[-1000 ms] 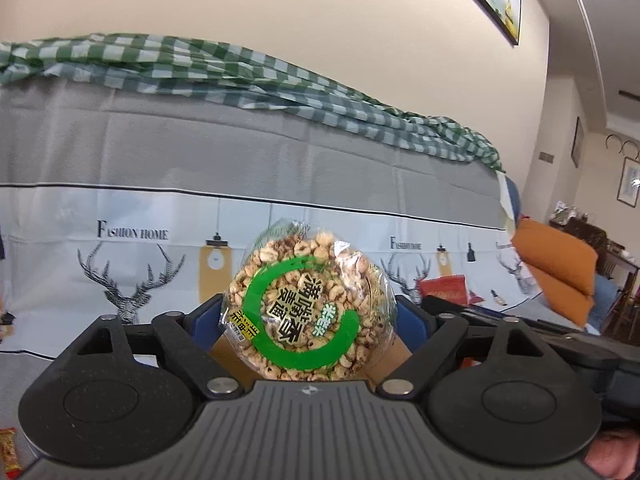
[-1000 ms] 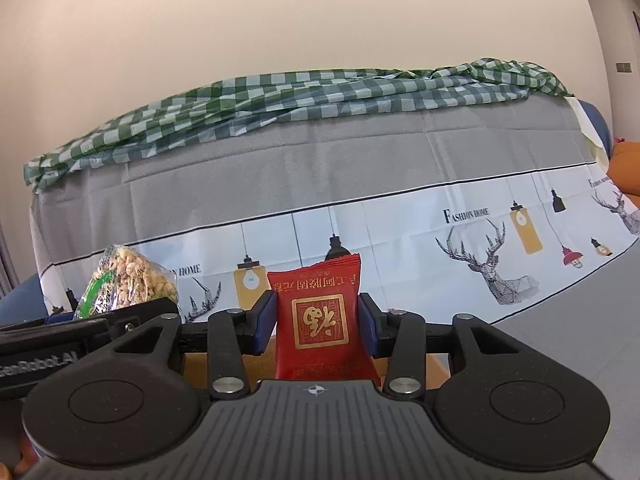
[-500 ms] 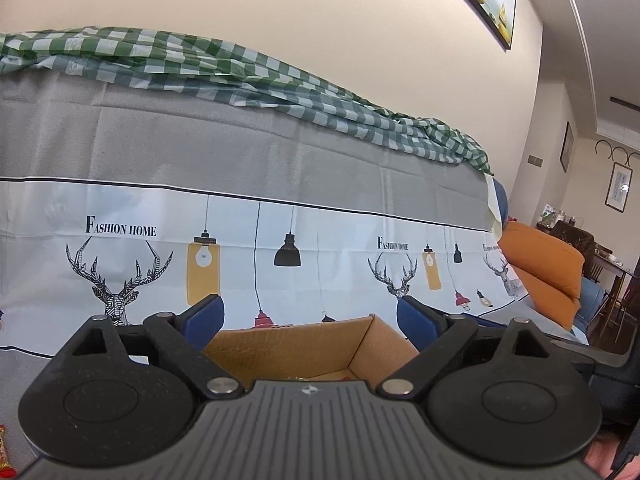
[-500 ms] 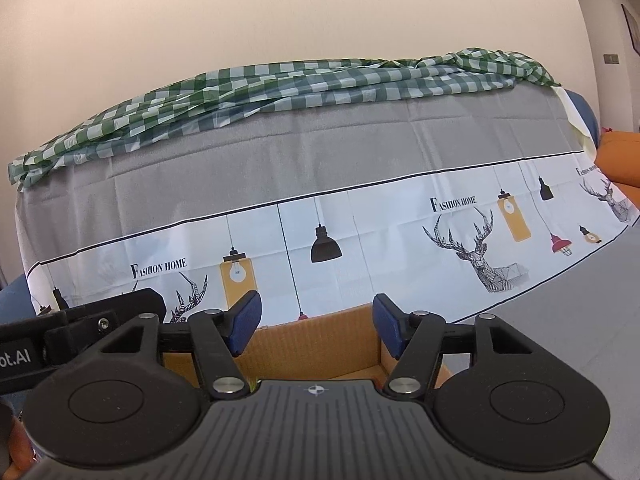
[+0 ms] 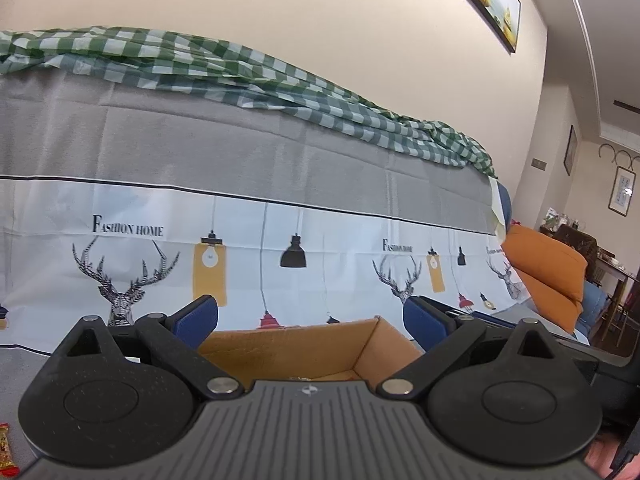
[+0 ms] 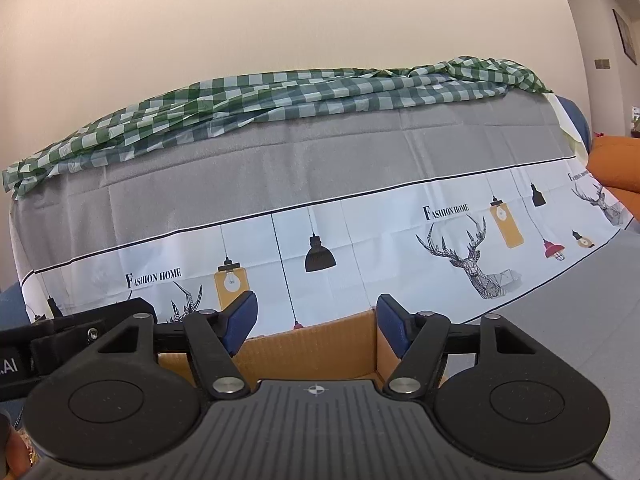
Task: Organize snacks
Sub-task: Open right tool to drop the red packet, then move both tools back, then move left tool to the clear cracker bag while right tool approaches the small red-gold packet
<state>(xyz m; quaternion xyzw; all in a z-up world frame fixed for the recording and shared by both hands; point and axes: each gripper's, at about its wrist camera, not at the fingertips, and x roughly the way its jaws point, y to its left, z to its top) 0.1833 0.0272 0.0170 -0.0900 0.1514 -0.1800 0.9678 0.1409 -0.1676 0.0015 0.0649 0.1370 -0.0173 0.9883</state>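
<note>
Taking the cardboard box (image 5: 304, 346) as the landmark and going left to right: far to its left, at the lower edge of the left wrist view, a red snack packet (image 5: 6, 454) lies on the grey desk (image 5: 16, 364), not yet sorted. The left claw (image 5: 310, 318) hangs over the box with its jaws spread wide and nothing between them; a second ago it held a round bag of puffed grain there, so that bag has been let go, probably into the box, though only a sliver of something pale shows at the box floor and I cannot be sure it is the bag. To the right, the right claw (image 6: 316, 320) stands over the same box (image 6: 312, 350), its jaws opening and empty, where a red packet was clamped a second ago. In my judgement both drops are done and the next pick is the stray packet.

Only the left view shows that stray packet, the orange cushion (image 5: 548, 276) right of the box, and the box interior. Only the right view shows the open grey desk (image 6: 560, 304) to the right of the box.
</note>
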